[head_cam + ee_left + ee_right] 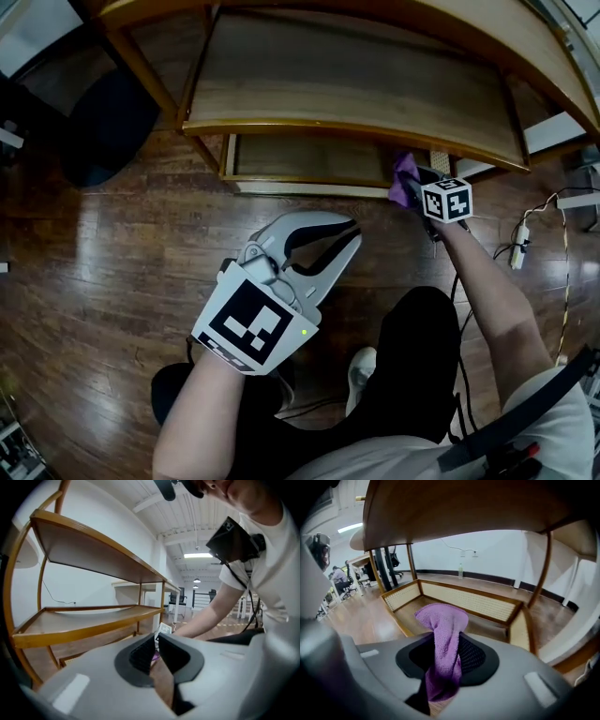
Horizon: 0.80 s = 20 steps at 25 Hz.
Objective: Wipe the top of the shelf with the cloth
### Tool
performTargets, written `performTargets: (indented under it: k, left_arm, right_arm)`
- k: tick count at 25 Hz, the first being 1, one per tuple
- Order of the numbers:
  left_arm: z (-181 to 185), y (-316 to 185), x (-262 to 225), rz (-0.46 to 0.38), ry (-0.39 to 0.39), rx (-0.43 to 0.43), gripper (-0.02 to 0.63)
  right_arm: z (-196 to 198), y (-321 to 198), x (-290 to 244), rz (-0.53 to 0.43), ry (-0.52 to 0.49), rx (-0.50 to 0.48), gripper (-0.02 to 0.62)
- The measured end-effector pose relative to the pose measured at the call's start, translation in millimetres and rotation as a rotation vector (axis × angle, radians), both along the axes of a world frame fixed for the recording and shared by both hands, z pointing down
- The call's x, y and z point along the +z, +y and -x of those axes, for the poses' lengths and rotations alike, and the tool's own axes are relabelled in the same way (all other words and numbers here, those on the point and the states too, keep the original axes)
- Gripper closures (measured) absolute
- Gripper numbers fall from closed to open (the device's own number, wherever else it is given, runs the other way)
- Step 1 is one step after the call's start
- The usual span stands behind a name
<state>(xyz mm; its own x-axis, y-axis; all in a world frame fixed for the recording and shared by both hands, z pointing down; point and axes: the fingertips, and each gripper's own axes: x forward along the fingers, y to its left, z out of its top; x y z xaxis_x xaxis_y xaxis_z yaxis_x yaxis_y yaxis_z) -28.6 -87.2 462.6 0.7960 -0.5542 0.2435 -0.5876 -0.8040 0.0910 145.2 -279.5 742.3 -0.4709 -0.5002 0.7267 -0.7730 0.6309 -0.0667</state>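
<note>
The grey left gripper (349,232) is nearest, with its two jaws pressed together and nothing between them, above the brown wooden floor (112,253). The right gripper (449,644) is clamped on the purple terry cloth (443,618). The cloth sticks out ahead of its jaws, below a board of the curved wooden shelf (356,129).

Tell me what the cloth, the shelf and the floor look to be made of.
Cloth: purple with a fuzzy pile, likely microfibre or terry.
Shelf: varnished wood, with visible grain and glossy golden edges; its low panels look like woven cane.
Floor: shiny wood planks or laminate, showing seams and reflections.
</note>
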Motion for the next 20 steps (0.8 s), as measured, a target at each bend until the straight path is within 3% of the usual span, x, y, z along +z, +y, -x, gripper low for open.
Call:
performTargets:
  k: [4,9,11,16,20]
  left_arm:
    - [-6.1,-1.5,-11.4,0.0,0.046,0.004,0.572]
    - [-18.5,2.7,-3.4,0.045,0.017,0.031,0.572]
    - [-20.5,2.4,-7.6,0.009,0.036,0.031,0.572]
    - [3.0,7.1,-13.8,-0.003,0.017,-0.028,0.572]
    - [16.6,14.4,-11.3,0.018,0.025,-0.077,0.572]
  right_arm:
    - [-82.1,-9.9,2.1,-0.018,0.119,0.098,0.471]
    - [-105.7,-6.7,-4.7,-0.047,0.235,0.099,0.47]
    - [-52.4,0.8,-28.1,-0.077,0.165,0.007,0.469]
    - [189.5,35.1,-67.9,-0.089,-0.115,-0.385,0.469]
    - [324.6,61.6,-68.3,-0.058,-0.218,-0.536,0.469]
